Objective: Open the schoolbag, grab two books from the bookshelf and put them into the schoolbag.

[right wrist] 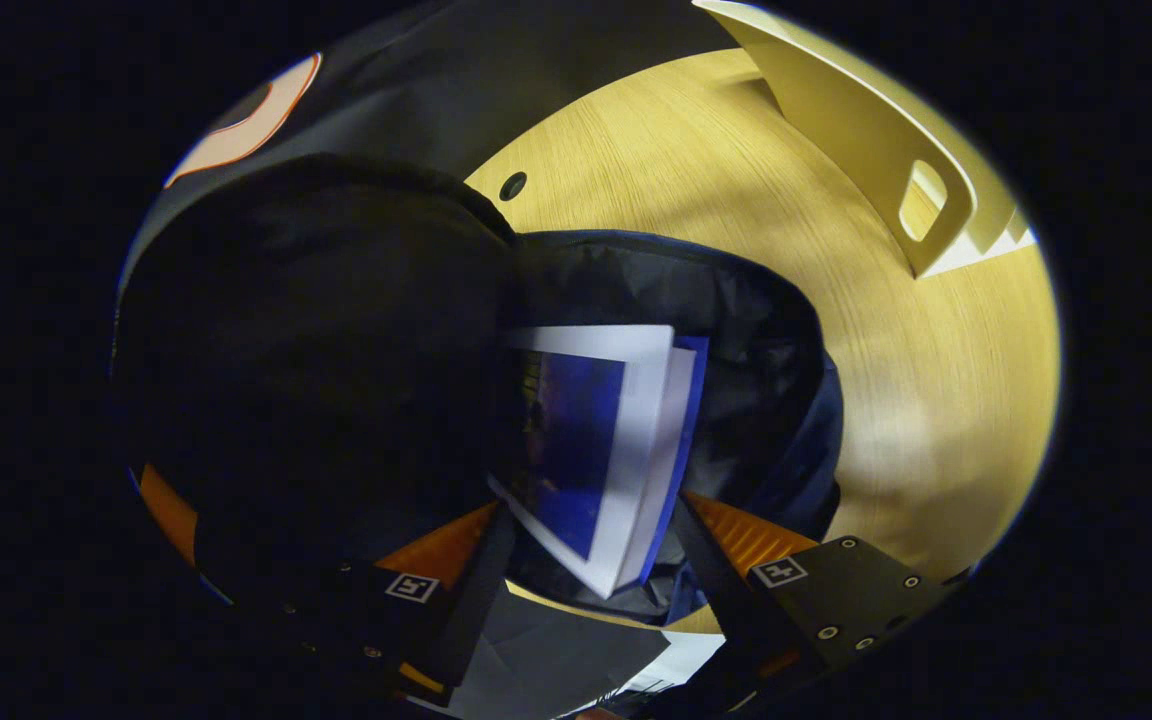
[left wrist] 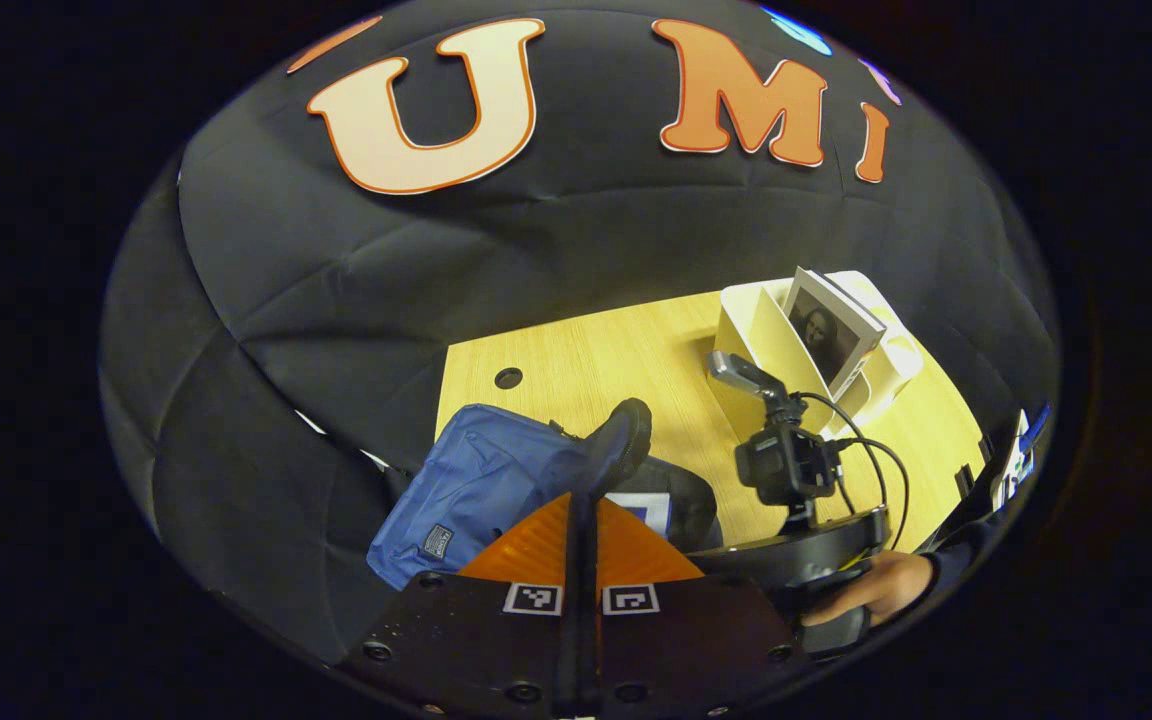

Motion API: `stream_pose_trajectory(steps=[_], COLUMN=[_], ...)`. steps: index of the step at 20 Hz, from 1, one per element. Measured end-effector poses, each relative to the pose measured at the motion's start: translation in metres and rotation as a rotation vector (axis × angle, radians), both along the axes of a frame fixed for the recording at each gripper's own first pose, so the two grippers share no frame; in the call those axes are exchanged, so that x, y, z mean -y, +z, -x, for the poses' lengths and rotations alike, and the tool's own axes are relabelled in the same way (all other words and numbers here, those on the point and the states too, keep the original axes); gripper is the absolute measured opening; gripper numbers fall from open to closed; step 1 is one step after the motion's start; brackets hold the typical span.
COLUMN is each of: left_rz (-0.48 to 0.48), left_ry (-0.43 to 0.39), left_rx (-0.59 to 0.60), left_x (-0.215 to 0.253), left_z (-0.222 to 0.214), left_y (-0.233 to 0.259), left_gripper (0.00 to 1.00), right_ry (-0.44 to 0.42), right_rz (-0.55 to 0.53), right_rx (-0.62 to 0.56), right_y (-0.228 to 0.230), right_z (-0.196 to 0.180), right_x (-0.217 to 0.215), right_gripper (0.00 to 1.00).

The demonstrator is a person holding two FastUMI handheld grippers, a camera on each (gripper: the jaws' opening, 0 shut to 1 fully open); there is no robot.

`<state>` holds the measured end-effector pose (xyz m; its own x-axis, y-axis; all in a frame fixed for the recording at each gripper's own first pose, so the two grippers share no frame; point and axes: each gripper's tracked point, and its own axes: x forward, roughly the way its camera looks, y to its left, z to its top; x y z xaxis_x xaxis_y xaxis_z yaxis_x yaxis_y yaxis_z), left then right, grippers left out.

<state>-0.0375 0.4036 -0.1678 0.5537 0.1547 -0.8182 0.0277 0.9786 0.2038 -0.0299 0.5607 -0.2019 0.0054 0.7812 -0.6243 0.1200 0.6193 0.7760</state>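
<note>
The blue schoolbag [left wrist: 481,480] lies near the bench's [left wrist: 576,365] back-left corner, mouth gaping; the left tongs [left wrist: 581,520] clench its lip, while the right tongs [right wrist: 591,540], spread, straddle an upright blue-and-white book [right wrist: 601,450], seemingly inside.

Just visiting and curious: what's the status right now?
Left gripper shut on schoolbag flap, holding it open. Right gripper open, blue book between its fingers inside bag. Another book on bookshelf.

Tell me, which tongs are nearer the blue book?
Right. The right tongs hover over the blue book inside the schoolbag; the left tongs pinch the bag's flap beside it.
</note>
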Motion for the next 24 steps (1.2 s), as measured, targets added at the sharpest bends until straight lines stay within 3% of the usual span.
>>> stream_pose_trajectory(steps=[4, 9, 14, 19, 24], left_rz=[-0.001, -0.015, -0.003, 0.006, 0.016], left_ry=[0.007, 0.004, 0.041, 0.066, 0.087], left_rx=[-0.004, -0.012, -0.016, -0.01, -0.003], left_x=[0.006, 0.017, 0.02, 0.023, 0.022], left_z=[0.003, 0.0, 0.003, 0.004, 0.006], left_y=[-0.006, -0.015, -0.026, -0.029, -0.03], left_gripper=[0.01, 0.0, 0.01, 0.01, 0.0], right_ry=[-0.01, -0.02, -0.03, -0.012, 0.012], right_rz=[0.026, 0.203, 0.345, 0.518, 0.603], right_rx=[0.098, 0.355, 0.527, 0.647, 0.665], right_y=[0.014, 0.022, 0.04, 0.048, 0.05], right_z=[-0.019, -0.07, -0.112, -0.161, -0.205], right_x=[0.044, 0.137, 0.221, 0.305, 0.343], right_gripper=[0.97, 0.97, 0.97, 0.97, 0.97])
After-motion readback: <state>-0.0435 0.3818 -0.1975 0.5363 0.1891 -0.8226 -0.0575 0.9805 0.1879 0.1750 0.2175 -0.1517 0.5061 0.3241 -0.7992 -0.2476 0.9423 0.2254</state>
